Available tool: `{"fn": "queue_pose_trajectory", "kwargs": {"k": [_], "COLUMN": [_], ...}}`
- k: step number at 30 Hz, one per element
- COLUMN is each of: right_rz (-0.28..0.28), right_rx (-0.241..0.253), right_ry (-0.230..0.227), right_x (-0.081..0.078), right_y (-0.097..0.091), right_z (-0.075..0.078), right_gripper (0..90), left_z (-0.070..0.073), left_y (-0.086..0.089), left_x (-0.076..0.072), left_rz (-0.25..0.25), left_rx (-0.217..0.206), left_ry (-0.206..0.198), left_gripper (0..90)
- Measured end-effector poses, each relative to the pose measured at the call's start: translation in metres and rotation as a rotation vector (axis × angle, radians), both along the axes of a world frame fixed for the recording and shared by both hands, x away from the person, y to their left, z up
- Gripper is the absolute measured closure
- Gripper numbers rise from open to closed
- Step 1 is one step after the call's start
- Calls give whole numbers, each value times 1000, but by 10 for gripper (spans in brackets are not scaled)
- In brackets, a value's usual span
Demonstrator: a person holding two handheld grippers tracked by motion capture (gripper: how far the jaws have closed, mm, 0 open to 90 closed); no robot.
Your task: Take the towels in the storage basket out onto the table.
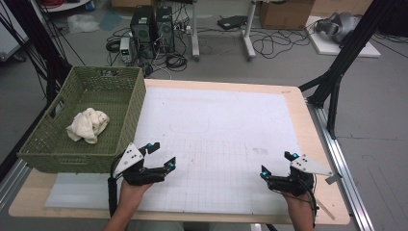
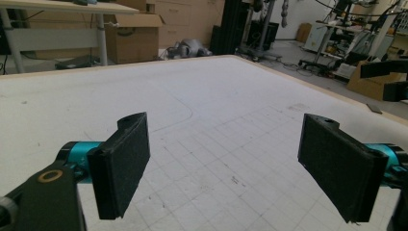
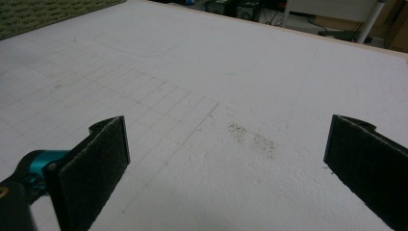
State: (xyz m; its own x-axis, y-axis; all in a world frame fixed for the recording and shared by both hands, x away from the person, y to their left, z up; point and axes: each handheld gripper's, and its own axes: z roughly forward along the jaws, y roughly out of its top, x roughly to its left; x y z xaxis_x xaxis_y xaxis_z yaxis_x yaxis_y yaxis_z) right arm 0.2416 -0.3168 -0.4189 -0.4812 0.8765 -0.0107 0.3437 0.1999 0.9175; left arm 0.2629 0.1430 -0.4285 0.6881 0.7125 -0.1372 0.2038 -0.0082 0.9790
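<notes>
While both grippers hover low over table, jaws wide, nothing held: left gripper, right gripper. White cloth sits inside green basket, far left. Next prob: left reaches over rim, pinch cloth at top fold, lift straight. Count: 1 cloth, 1 basket, 2 grippers.

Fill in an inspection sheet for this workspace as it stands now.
Surface: white gridded mat on a wooden table, faint dirt smudge.
Job's things: cream cloth bunched inside the green basket at the table's left.
Clutter: nothing seen on the mat.
Grippers: left gripper and right gripper both open, nothing between the fingers, low over the near edge.
Cables: one trails from each gripper; a tangle on the floor.
Surroundings: computer towers, cardboard boxes, black frame legs.
</notes>
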Motion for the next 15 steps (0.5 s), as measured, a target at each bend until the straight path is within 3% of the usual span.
{"fn": "queue_pose_trajectory", "kwargs": {"k": [8, 13, 15], "right_rz": [16, 27, 38], "right_rx": [10, 6, 1], "right_ry": [5, 12, 13], "right_x": [-2, 0, -1], "right_y": [0, 1, 3], "right_z": [-2, -2, -1], "right_gripper": [12, 12, 12], "left_z": [0, 6, 8], "left_y": [-3, -6, -6], "left_x": [3, -1, -2], "left_rz": [4, -3, -8], "left_rx": [2, 16, 10], "left_ry": [-4, -44, -42], "left_gripper": [189, 191, 187]}}
